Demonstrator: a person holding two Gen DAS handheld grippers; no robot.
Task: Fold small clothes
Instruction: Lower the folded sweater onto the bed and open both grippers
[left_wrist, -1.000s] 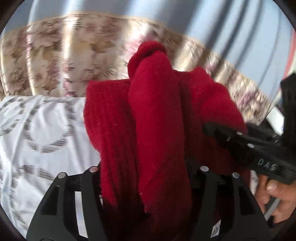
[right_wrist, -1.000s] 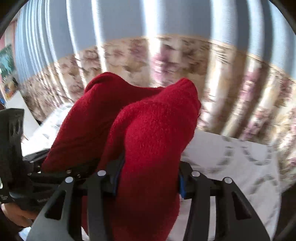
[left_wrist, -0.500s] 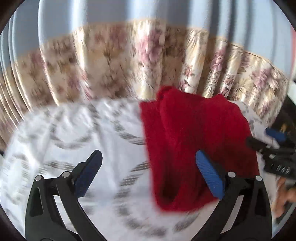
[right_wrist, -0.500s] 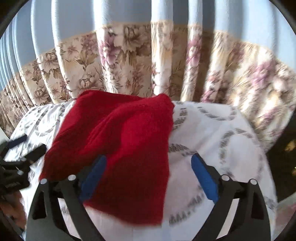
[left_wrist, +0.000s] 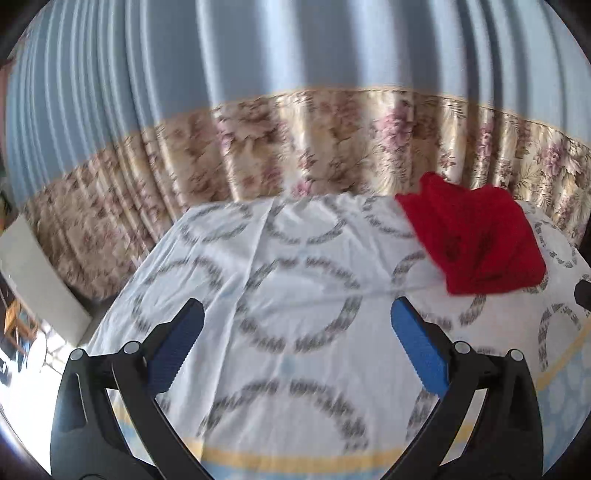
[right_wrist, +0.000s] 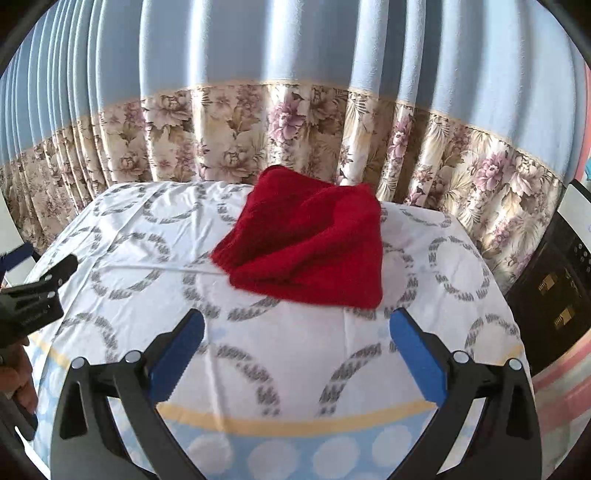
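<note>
A folded red knit garment lies on the table covered with a white cloth with grey rings. In the left wrist view the garment sits at the far right of the table. My left gripper is open and empty, above the table's middle, left of the garment. My right gripper is open and empty, in front of the garment and apart from it. The left gripper also shows at the left edge of the right wrist view.
A blue curtain with a floral band hangs behind the table. A dark cabinet stands at the right. A white board leans at the left. The cloth's blue and yellow border marks the near edge.
Both grippers let go of the red garment, opened and pulled back. The garment now lies folded on the table; the left gripper has swung left, away from it.
</note>
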